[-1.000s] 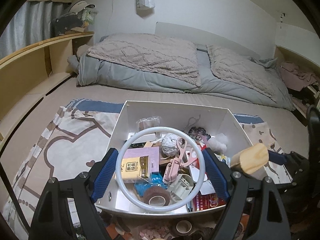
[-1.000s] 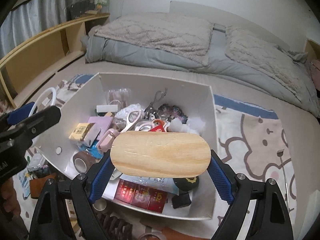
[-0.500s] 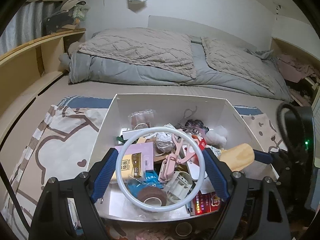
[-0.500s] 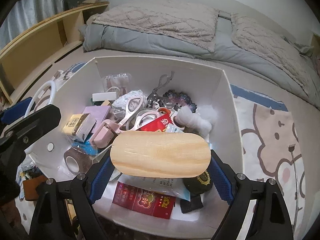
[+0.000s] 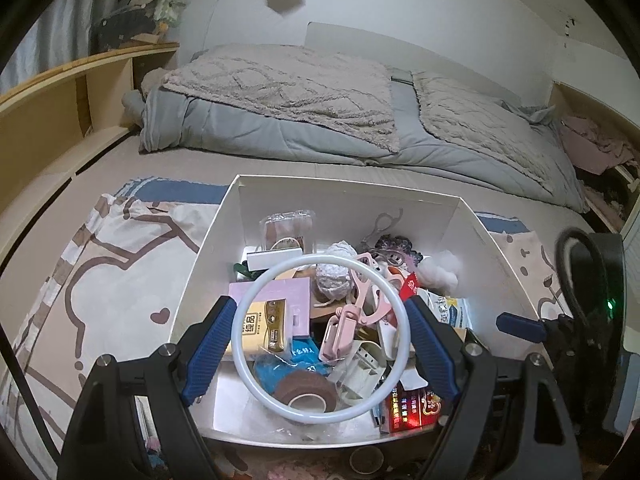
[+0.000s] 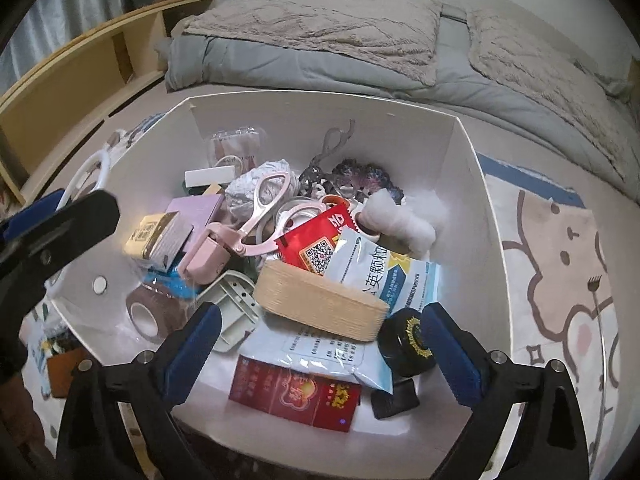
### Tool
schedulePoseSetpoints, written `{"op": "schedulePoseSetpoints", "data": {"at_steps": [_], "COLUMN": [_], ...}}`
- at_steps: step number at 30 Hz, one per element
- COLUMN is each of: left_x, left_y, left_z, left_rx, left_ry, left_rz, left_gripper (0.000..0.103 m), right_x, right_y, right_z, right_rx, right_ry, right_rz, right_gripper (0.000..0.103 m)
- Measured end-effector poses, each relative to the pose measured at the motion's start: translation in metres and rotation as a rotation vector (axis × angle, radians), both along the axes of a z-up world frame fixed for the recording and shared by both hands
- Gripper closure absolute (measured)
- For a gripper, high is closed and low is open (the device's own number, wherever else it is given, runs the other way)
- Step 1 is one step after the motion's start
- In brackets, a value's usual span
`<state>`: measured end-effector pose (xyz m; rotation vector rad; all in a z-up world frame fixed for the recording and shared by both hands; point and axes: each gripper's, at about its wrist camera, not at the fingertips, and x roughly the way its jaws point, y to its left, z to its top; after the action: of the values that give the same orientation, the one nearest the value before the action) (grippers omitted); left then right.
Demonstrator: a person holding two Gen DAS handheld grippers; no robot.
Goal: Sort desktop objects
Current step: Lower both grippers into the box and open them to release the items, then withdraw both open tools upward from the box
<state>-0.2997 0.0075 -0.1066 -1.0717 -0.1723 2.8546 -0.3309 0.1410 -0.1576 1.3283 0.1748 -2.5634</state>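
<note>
A white box [image 5: 472, 220] [image 6: 468, 184] on a bed holds several small items: pink scissors [image 6: 260, 208], brown tape [image 6: 152, 312], a red packet [image 6: 296, 396], a white medicine sachet [image 6: 380, 276]. My left gripper [image 5: 320, 340] is shut on a white ring [image 5: 394, 300] and holds it over the box's near side. My right gripper [image 6: 320, 340] is open and empty above the box. A wooden block [image 6: 320, 300] lies in the box just beyond its fingers.
The box stands on a cartoon-print cloth [image 5: 100, 272] [image 6: 560, 240]. Grey and beige bedding [image 5: 300, 92] lies behind it. A wooden shelf [image 5: 60, 96] runs along the left. Small clutter lies in front of the box [image 5: 364, 458].
My right gripper opened and let go of the wooden block, which now lies in the box. Both grippers moved closer over the box; the left still holds the ring.
</note>
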Motion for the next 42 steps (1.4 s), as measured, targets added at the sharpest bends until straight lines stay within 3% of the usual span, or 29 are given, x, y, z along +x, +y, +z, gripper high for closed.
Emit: {"op": "schedulePoseSetpoints", "data": {"at_steps": [9, 19, 32, 36, 42], "left_x": [-0.009, -0.022, -0.024, -0.025, -0.025], "left_y": [0.01, 0.033, 0.04, 0.039, 0.041], "left_z": [-0.007, -0.028, -0.035, -0.039, -0.04], "left_rx": [0.046, 0.0, -0.022, -0.019, -0.023], "left_ry": [-0.049, -0.154, -0.178, -0.208, -0.221], "left_rz": [0.008, 0.009, 0.003, 0.014, 0.002], "left_gripper": [0.018, 0.018, 0.018, 0.002, 0.001], "right_x": [0.01, 0.021, 0.031, 0.033, 0.036], "right_y": [0.017, 0.032, 0.027, 0.024, 0.021], "right_z": [0.014, 0.024, 0.023, 0.023, 0.021], "right_rx": [-0.023, -0.046, 0.008, 0.014, 0.024], "right_ry": [0.037, 0.071, 0.103, 0.103, 0.098], "right_rz": [-0.008, 0.004, 0.067, 0.082, 0.096], "right_gripper": [0.003, 0.003, 0.003, 0.003, 0.003]}}
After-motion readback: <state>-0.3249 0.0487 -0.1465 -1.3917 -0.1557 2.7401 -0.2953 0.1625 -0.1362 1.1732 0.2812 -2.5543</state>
